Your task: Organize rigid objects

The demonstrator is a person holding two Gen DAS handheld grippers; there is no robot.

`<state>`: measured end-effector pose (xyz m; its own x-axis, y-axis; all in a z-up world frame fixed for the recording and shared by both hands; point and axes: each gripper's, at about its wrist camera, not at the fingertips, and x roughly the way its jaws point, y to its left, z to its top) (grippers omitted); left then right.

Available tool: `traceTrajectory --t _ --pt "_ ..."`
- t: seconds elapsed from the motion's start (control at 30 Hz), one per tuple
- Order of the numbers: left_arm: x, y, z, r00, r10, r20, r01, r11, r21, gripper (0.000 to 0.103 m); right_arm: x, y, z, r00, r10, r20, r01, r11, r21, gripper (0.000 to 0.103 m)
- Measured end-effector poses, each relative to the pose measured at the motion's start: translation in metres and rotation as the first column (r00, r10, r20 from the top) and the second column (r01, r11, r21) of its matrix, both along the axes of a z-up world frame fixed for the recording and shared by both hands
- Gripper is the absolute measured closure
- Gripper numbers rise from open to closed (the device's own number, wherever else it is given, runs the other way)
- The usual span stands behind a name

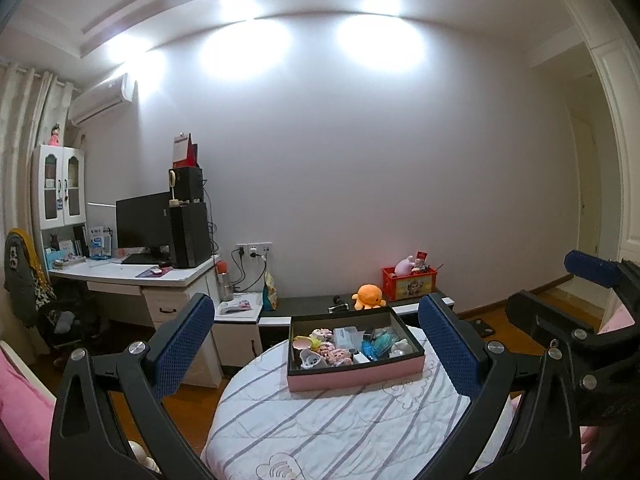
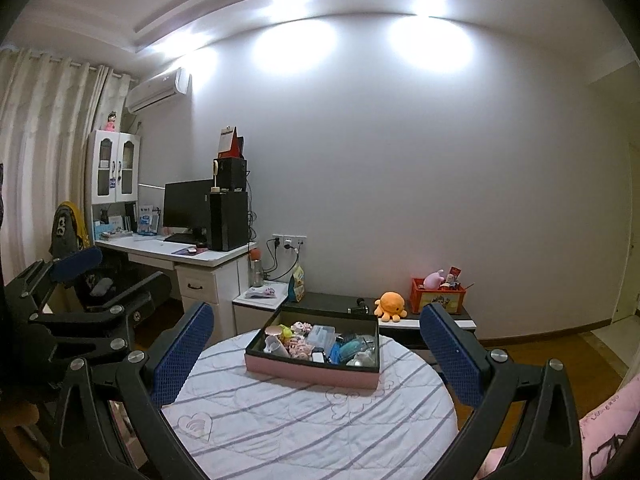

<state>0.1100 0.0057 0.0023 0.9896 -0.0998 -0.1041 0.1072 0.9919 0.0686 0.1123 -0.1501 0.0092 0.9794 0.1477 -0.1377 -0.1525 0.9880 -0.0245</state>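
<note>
The left hand-held gripper point(image 1: 316, 344) and right hand-held gripper point(image 2: 316, 350) both hang with blue-padded fingers spread wide, holding nothing. At twelve o'clock, the shallow pink-sided black-lined cardboard tray point(image 2: 312, 376) of small trinkets sits near the far edge of the round striped-cloth bench point(image 2: 304, 428). The cloth from the tray toward six o'clock lies bare.
</note>
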Motion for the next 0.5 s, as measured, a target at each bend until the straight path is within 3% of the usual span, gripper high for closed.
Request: traceTrajectory --t 0.5 --pt "0.034 -0.006 0.021 0.996 0.047 0.074 -0.048 0.999 0.007 0.0 0.032 0.002 0.021 0.999 -0.01 0.039 0.01 1.0 -0.013 0.0"
